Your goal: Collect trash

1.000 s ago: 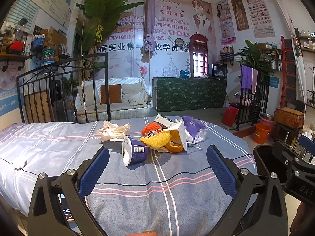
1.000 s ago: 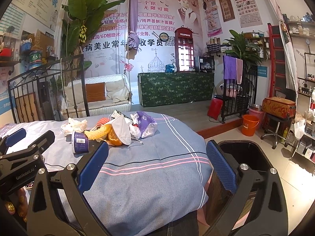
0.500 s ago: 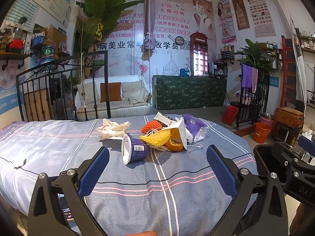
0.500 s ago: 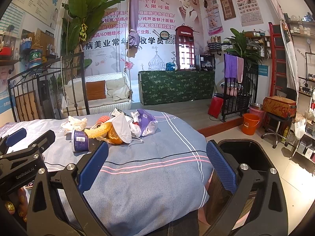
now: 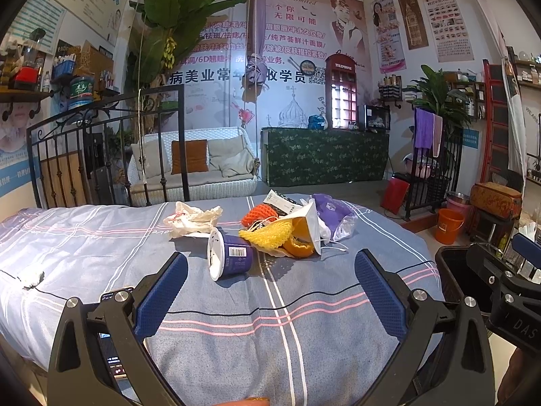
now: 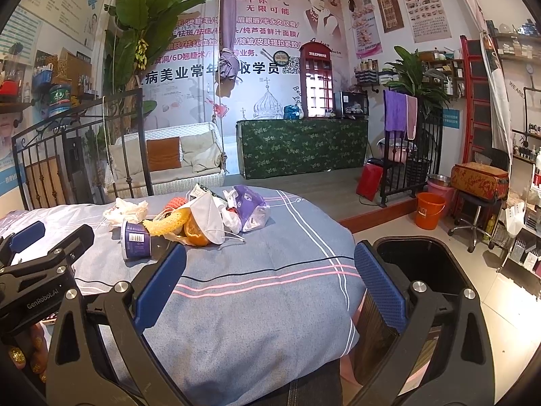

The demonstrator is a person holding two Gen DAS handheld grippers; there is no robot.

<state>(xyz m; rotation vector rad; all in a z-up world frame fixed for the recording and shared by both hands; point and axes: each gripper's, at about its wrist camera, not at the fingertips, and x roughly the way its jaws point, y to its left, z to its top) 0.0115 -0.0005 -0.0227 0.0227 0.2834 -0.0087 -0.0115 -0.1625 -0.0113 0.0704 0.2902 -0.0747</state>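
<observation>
**Both claws spread wide over the bed, trash heap ahead, bin alongside**

The left gripper (image 5: 270, 287) hangs above the striped blue bedspread (image 5: 304, 321) with its blue pads far apart and nothing between them. The right gripper (image 6: 270, 280) is likewise wide open and empty, over the bed's near edge.

Just past the left claw lies a purple cup (image 5: 231, 258) on its side, its white mouth turned to the left; what it contains cannot be told. Touching it on the right is the trash pile: yellow foam netting (image 5: 267, 235), orange peel (image 5: 299, 245), a white face mask (image 5: 309, 218), an orange net (image 5: 258, 213) and a purple plastic bag (image 5: 333, 216), whose contents are hidden. A crumpled white bag (image 5: 192, 218) sits just left of the heap, a little apart.

Beside the bed, by the right claw's right finger, stands a black trash bin (image 6: 419, 264), open at the top; its interior looks dark and no contents can be made out.
</observation>
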